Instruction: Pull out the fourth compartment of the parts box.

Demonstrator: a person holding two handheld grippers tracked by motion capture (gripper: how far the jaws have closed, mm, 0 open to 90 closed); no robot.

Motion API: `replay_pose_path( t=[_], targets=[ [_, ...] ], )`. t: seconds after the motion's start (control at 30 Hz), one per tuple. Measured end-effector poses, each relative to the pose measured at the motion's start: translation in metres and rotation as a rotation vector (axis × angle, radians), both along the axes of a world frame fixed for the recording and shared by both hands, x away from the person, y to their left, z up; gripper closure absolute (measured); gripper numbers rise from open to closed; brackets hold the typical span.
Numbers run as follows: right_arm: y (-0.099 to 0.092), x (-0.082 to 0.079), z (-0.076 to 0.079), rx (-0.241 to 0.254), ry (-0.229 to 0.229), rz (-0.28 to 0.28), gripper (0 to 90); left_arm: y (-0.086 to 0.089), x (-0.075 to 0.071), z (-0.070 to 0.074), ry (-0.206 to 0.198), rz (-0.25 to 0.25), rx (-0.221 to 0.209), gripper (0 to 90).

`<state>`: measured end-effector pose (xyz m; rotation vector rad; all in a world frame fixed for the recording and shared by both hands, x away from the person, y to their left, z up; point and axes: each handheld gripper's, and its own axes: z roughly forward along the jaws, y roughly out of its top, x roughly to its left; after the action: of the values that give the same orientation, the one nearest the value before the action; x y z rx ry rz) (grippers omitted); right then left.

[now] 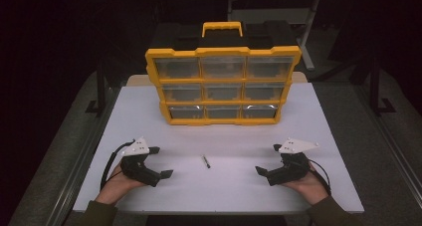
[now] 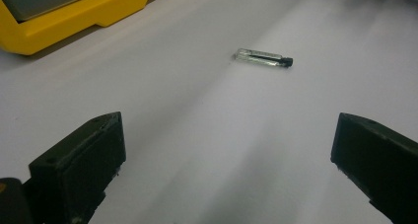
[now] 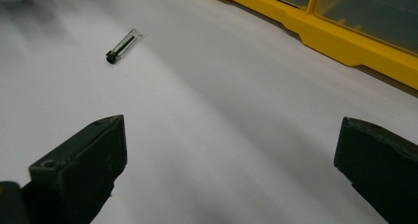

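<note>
The high view looks forward and down from above the person's side, taking in the whole white bench (image 1: 149,116); each gripper view sits low and close over the surface, looking inward between its own jaws; all three share the small vial (image 1: 205,161) (image 2: 263,58) (image 3: 123,45) and the yellow organizer (image 1: 223,85) (image 2: 74,17) (image 3: 320,31).

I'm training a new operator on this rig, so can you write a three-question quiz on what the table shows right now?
1. True or false: the small vial lies on the table between the left gripper and the right gripper.
2. The yellow drawer organiser shows how many drawer rows? A two, B three, C four.
3. Fill in: both grippers' jaws stand ____.

Key: 1 true; 2 B; 3 open, and holding nothing.
</note>
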<state>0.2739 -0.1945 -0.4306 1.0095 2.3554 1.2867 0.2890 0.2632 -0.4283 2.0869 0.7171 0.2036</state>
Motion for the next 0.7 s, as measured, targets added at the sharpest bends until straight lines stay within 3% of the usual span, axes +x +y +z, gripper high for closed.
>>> replay_pose_path(
  t=[0.7],
  targets=[
    [-0.0009,0.0007,0.0002,0.008,-0.007,0.009,0.0,-0.0099,0.0086,0.0034,-0.006,-0.01,-0.015,0.3]
  ],
)
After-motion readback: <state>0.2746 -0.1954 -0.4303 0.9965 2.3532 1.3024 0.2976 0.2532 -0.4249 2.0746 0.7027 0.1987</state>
